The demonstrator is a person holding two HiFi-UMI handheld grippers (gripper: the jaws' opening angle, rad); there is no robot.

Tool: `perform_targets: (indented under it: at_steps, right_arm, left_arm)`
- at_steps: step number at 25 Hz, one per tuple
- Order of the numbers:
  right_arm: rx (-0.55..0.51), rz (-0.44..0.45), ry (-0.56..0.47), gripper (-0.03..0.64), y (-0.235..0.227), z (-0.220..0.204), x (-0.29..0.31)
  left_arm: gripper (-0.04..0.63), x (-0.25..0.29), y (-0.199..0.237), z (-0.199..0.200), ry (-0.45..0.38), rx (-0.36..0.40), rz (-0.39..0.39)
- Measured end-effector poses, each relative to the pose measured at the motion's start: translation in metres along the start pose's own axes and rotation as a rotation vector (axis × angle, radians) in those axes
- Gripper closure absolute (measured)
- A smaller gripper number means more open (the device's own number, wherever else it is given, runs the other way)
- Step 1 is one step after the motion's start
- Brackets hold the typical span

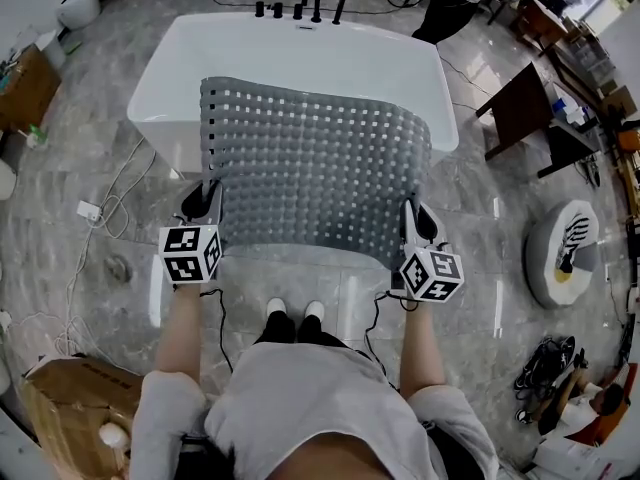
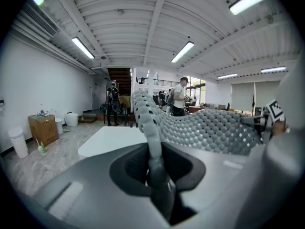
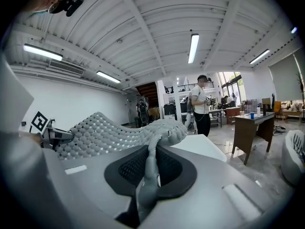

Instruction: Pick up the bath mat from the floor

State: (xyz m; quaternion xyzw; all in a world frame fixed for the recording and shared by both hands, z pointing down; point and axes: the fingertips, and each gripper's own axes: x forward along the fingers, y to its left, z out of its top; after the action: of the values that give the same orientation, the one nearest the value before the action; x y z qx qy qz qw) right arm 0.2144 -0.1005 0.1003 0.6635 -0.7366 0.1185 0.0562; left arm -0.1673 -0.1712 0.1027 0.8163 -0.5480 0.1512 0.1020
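The left gripper (image 1: pixel 208 193) and the right gripper (image 1: pixel 413 213) each pinch a near corner of the grey bath mat (image 1: pixel 315 163). The mat hangs spread between them, clear of the floor, and its far edge reaches ahead toward the white bathtub (image 1: pixel 300 38). It is a limp, rubbery sheet studded with round bumps and a grid of holes. Where each pair of jaws clamps it, the edge folds thin. Marbled floor (image 1: pixel 100 158) lies open outside the left gripper. A dark desk (image 1: pixel 520 108) stands well off the right gripper's outer side.
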Motion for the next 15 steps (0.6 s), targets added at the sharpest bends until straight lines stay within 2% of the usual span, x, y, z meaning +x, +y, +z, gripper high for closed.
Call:
perform_targets:
  at_steps: [9,15]
  right_arm:
    - [-0.044,0.005,-0.097,0.580,0.001,0.046,-0.019]
    - [-0.060,0.000,-0.155,0.580,-0.004,0.066,-0.034]
  left_arm:
    - [0.532,-0.027,-0.009,0.040,-0.124,-0.002,0.011]
    - [0.532,-0.046,-0.019,0.063,-0.204,0.032,0.023]
